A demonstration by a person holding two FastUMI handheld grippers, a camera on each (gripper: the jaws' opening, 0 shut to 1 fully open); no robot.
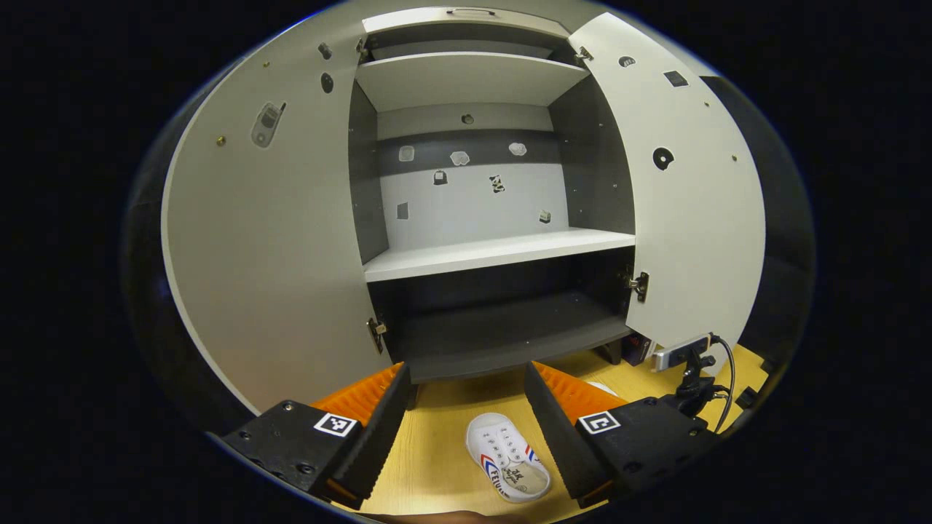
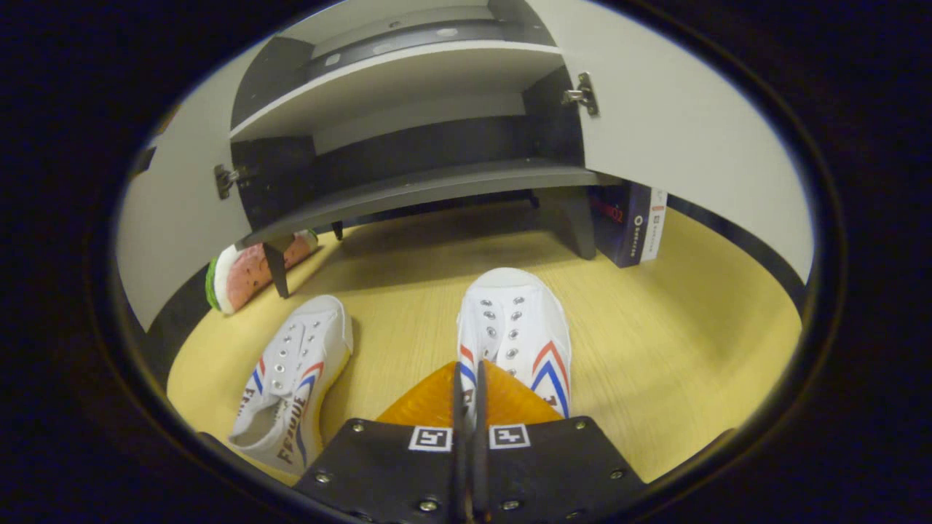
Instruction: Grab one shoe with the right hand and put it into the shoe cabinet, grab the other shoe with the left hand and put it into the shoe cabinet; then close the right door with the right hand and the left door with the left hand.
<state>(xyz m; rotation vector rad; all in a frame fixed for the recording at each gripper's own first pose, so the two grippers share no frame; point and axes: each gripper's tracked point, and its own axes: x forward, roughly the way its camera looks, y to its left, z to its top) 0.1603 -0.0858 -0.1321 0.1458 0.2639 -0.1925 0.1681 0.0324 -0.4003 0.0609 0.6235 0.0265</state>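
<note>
Cabinet (image 1: 495, 255) shelves bare; right hand-held gripper (image 2: 470, 393) seemingly clenched on shoe (image 2: 520, 327), left hand-held gripper (image 1: 466, 407) released

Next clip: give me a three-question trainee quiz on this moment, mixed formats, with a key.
1. True or false: both doors of the shoe cabinet stand open.
2. Multiple choice: the right gripper is (A) wide open above the floor, (B) closed on the side wall of a white shoe, (C) closed on a door edge.
3. Fill in: the other shoe lies on the ____, and the left gripper is ____.

Key: 1 true; 2 B; 3 floor, open.
</note>
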